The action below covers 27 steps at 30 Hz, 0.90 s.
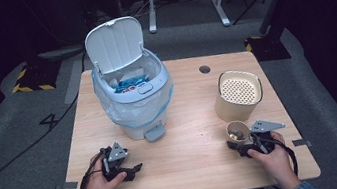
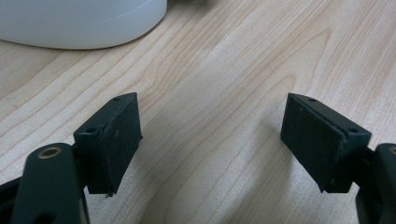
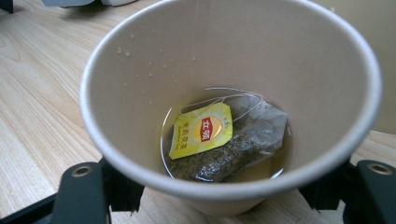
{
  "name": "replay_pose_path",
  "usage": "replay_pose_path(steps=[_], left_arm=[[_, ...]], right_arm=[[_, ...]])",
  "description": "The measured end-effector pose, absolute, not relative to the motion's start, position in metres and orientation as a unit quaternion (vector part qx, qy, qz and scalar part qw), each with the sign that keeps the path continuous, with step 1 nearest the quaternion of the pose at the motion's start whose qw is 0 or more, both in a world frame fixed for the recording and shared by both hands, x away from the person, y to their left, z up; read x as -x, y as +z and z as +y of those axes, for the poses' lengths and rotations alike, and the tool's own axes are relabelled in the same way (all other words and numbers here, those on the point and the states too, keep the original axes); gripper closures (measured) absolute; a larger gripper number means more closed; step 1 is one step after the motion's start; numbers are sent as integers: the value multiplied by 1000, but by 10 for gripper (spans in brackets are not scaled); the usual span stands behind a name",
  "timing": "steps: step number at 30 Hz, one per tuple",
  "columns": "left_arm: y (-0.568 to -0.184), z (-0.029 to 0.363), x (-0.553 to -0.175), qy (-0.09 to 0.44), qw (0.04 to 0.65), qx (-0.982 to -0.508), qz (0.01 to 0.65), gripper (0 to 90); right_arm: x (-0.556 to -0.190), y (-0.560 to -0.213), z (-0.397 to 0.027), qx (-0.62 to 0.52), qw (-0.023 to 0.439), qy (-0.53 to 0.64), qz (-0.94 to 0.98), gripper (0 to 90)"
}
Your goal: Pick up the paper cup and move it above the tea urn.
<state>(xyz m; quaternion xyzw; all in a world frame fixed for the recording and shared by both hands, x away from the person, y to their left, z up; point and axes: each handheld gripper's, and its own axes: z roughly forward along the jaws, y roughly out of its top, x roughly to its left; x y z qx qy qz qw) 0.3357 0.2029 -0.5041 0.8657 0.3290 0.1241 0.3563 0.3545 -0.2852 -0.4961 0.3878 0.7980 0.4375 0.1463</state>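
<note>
The right gripper point(image 1: 246, 144) is at the paper cup point(image 1: 237, 131), low on the table point(image 1: 186, 122) near the person's right side. In the right gripper view the cup point(image 3: 224, 93) sits between the two black jaws. The jaws are spread wide on each side of it. I cannot tell if the pads press on the cup wall yet, because the cup hides them. So I think the grab is just starting and is not firm yet.

Inside the cup there is a used tea bag point(image 3: 233, 149) with a yellow tag point(image 3: 201, 130). It lies in a little bit of tea at the bottom. Small drops stick to the inside wall.

The left gripper point(image 1: 122, 167) rests low on the table, in front of the bin point(image 1: 131, 95). In the left gripper view its jaws are spread apart, and there is nothing but bare wood between them.

The bin stands at the back left with its lid point(image 1: 113, 44) flipped up. It has a plastic bag in it and some trash. A tan box with a holed top point(image 1: 238, 95) stands just behind the cup.

My guess is that the cup or the tea bag must go into the bin. The bin is open and ready, so that part is done. Still to do: grip the cup tight, lift it, carry it over to the bin without spilling, and drop it or tip it in.
</note>
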Motion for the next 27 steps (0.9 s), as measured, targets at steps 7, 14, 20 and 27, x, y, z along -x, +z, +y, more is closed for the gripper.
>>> replay_pose_path(steps=[7,14,20,27], left_arm=[[-504,203,-336,124,356,-866,329,206],[-504,203,-336,124,356,-866,329,206],[-504,203,-336,123,357,-866,329,205],[-504,203,-336,124,356,-866,329,206]], right_arm=[[-354,-479,-291,-387,155,451,789,307],[-354,-450,-299,-390,151,457,785,310],[-355,-427,-309,-399,155,459,779,312],[-356,-395,-322,-404,166,454,777,313]])
